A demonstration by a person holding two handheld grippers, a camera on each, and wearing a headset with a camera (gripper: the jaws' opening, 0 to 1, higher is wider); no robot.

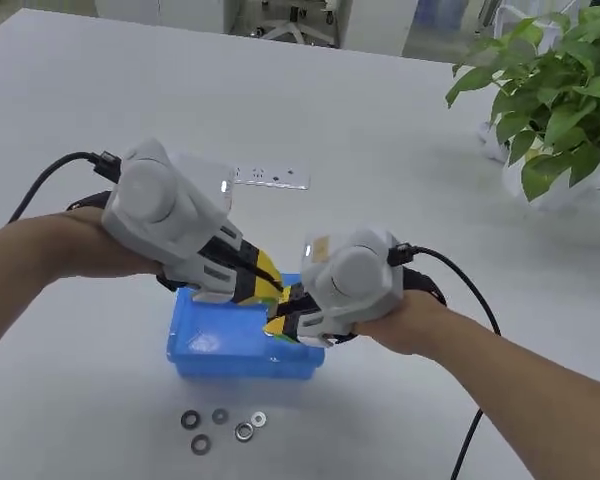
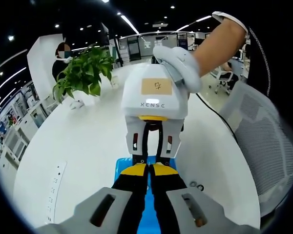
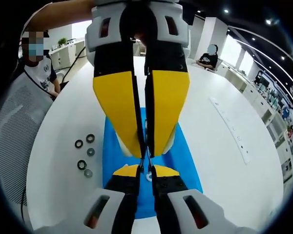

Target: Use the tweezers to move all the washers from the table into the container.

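Note:
Several metal washers (image 1: 220,428) lie on the white table in front of the blue container (image 1: 205,350). In the right gripper view the washers (image 3: 84,155) sit left of the container (image 3: 188,165). Both grippers meet tip to tip above the container. The left gripper (image 1: 268,285) has its yellow pads (image 3: 168,112) pressed together on a thin metal strip, the tweezers (image 3: 142,141). The right gripper (image 3: 147,171) is shut around the strip's lower end. The tweezers' tips are too small to make out. In the left gripper view my left gripper (image 2: 149,169) is shut, facing the right one.
A white power strip (image 1: 270,178) lies on the table behind the grippers. A potted plant (image 1: 550,100) stands at the far right. Black cables trail from both grippers. A mesh chair (image 2: 263,146) stands at the table's near side, and people sit further off.

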